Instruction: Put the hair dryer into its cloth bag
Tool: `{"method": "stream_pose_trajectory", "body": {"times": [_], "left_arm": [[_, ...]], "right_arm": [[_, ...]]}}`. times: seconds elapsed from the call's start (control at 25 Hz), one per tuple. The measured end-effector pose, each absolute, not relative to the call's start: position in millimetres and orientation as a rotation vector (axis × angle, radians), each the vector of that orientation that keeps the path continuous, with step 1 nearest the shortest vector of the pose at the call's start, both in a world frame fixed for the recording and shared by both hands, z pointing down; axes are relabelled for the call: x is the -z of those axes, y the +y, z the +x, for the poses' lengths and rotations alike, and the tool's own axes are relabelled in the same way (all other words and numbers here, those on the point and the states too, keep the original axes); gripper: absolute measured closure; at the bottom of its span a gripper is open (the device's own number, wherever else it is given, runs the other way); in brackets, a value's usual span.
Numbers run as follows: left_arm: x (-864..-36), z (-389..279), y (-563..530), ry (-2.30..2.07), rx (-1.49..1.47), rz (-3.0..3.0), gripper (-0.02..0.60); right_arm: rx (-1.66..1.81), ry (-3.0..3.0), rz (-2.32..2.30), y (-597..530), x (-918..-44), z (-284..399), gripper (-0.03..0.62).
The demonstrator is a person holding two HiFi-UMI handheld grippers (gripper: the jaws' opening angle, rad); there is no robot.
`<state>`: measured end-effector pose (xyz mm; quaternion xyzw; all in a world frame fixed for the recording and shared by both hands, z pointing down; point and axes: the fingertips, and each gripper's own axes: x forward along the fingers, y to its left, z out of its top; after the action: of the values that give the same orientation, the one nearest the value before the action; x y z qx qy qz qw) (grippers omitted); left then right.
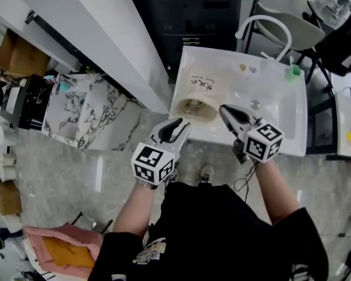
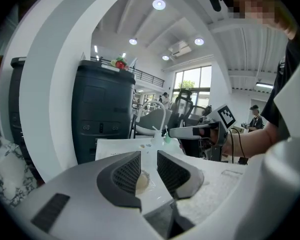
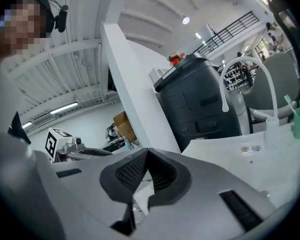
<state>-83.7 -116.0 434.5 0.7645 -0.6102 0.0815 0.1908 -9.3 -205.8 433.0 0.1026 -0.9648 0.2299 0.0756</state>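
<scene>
A cream cloth bag (image 1: 200,98) with dark print lies bulging on the white table (image 1: 284,119), its mouth toward the near left corner. I cannot make out the hair dryer apart from the bag. My left gripper (image 1: 181,123) hovers just in front of the bag's mouth with its jaws apart and nothing between them. In the left gripper view the left gripper (image 2: 149,164) frames the bag (image 2: 141,183) through that gap. My right gripper (image 1: 224,109) hangs over the table right of the bag. In the right gripper view the right gripper (image 3: 149,166) is shut and holds nothing.
A white chair (image 1: 269,25) and a green cup (image 1: 293,72) stand at the table's far side, with small bits (image 1: 244,68) nearby. A dark cabinet (image 1: 193,10) is behind, a white counter (image 1: 105,34) and marbled panel (image 1: 88,107) to the left.
</scene>
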Motion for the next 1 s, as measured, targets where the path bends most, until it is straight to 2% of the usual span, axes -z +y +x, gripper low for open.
{"method": "stream_pose_trajectory", "body": {"times": [0.32, 0.56, 1.0], "left_arm": [[-431.2, -84.6, -100.0, -1.726, -0.227, 2.149, 0.492], [-424.1, -85.6, -87.0, -1.711, -0.21, 2.19, 0.577], [-419.1, -81.3, -58.2, -1.58, -0.222, 2.305, 0.578]], "right_arm": [[-0.696, -2.893, 0.296, -190.2, -436.1, -14.9, 0.599], [-0.689, -2.89, 0.358, -173.2, -430.7, -15.4, 0.599], [-0.672, -2.874, 0.551, -129.8, -421.7, -3.9, 0.599]]}}
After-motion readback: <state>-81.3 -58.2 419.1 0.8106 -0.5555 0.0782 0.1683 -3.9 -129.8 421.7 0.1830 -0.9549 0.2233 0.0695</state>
